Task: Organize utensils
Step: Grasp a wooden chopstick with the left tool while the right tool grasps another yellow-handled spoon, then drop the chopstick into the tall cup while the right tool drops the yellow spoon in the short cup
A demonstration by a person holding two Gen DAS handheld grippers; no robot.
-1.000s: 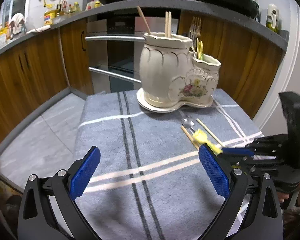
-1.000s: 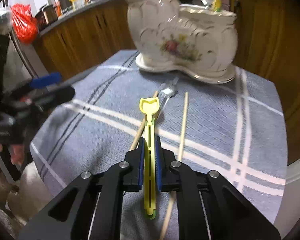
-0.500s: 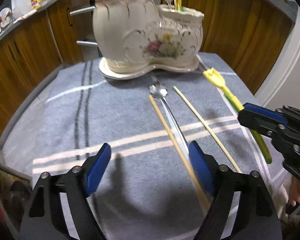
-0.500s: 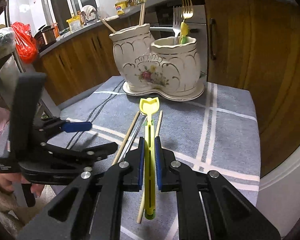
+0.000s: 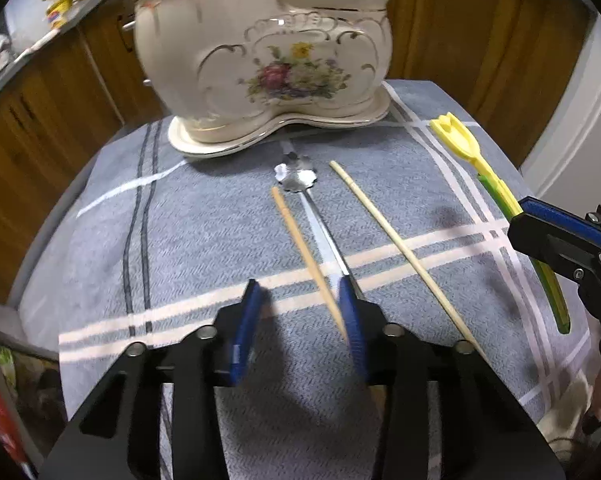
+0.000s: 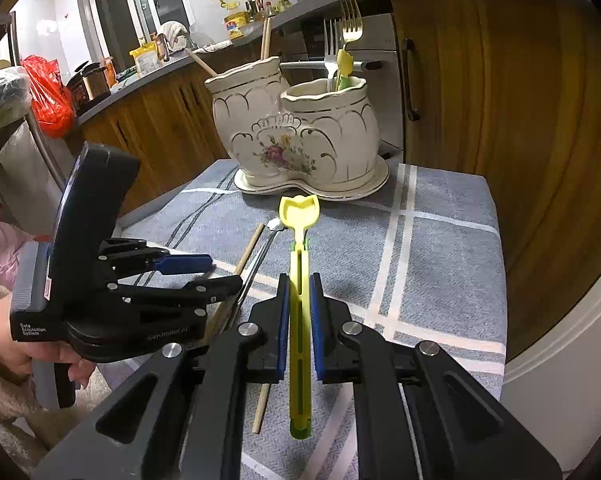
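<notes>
My left gripper (image 5: 300, 320) hovers low over the cloth with its jaws closing. A wooden chopstick (image 5: 304, 252) lies between them, close to the right pad; the left pad stands apart from it. A metal spoon (image 5: 300, 178) lies alongside, its handle running under the right finger. A second chopstick (image 5: 400, 252) lies further right. My right gripper (image 6: 300, 304) is shut on a yellow plastic spoon (image 6: 299, 216), held above the cloth and pointing at the cream ceramic two-pot holder (image 6: 300, 136). The holder has chopsticks in its taller pot and forks in the lower one.
A blue-grey striped cloth (image 5: 180, 240) covers the small table, whose right edge (image 6: 496, 280) drops off beside wooden cabinets (image 6: 500, 100). A hand (image 6: 4, 344) holds the left gripper (image 6: 220, 270) at the table's left. A kitchen counter with a red bag (image 6: 48, 100) lies beyond.
My left gripper came forward and down over the chopstick and metal spoon, and its jaws narrowed from wide open. The right gripper lifted the yellow spoon off the cloth and drew back.
</notes>
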